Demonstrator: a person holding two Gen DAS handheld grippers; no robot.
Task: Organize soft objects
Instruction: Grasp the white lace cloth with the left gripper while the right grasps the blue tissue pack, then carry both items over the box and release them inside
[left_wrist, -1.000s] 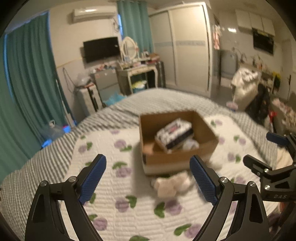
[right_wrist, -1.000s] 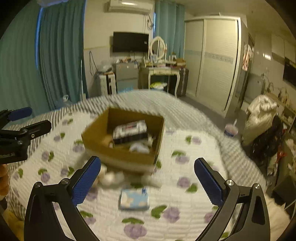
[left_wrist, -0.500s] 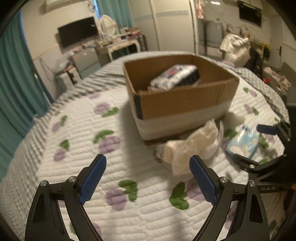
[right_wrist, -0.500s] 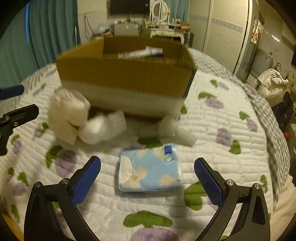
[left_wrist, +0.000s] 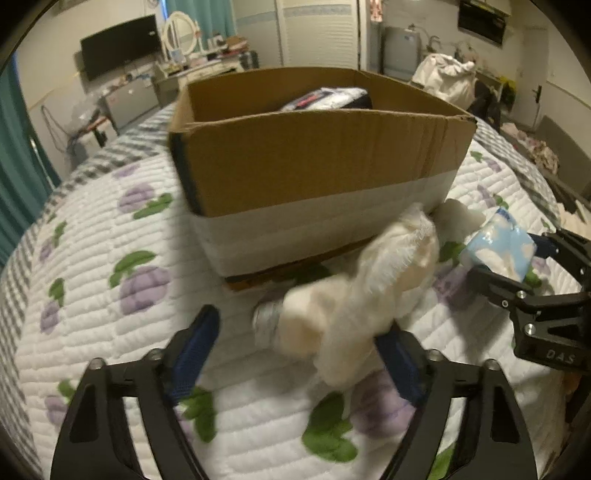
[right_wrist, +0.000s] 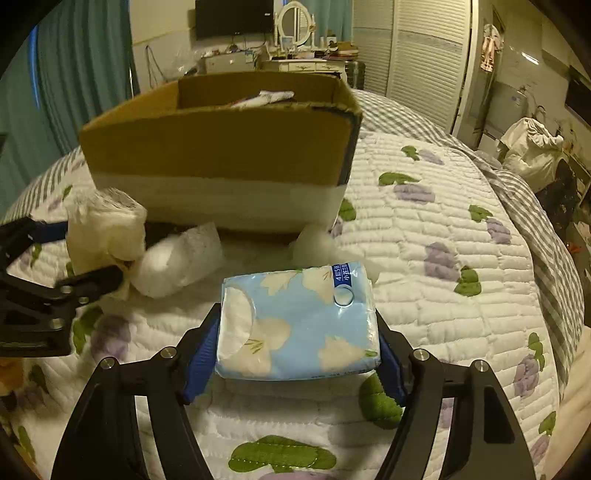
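Observation:
A brown cardboard box (left_wrist: 317, 158) with a white lower band stands on the quilted bed; a printed packet (left_wrist: 325, 99) lies inside. In the right wrist view the box (right_wrist: 221, 147) is just beyond my right gripper (right_wrist: 295, 350), which is shut on a blue flowered tissue pack (right_wrist: 299, 328). The tissue pack (left_wrist: 498, 251) also shows at the right of the left wrist view. My left gripper (left_wrist: 299, 354) is open around a white fluffy soft object (left_wrist: 362, 295), which touches the right finger. The white object (right_wrist: 107, 229) and a clear wrapped white bundle (right_wrist: 177, 262) lie by the box front.
The bed has a white quilt (left_wrist: 110, 258) with purple and green flowers. Beyond it stand a dressing table with a mirror (right_wrist: 295, 22), a wall television (left_wrist: 118, 44), white wardrobes (left_wrist: 317, 33) and teal curtains (right_wrist: 81, 74). A white bag (right_wrist: 532, 147) sits on the right.
Both grippers moved down and forward to the box front. The right gripper closed on the tissue pack. The left gripper came around the white fluffy object.

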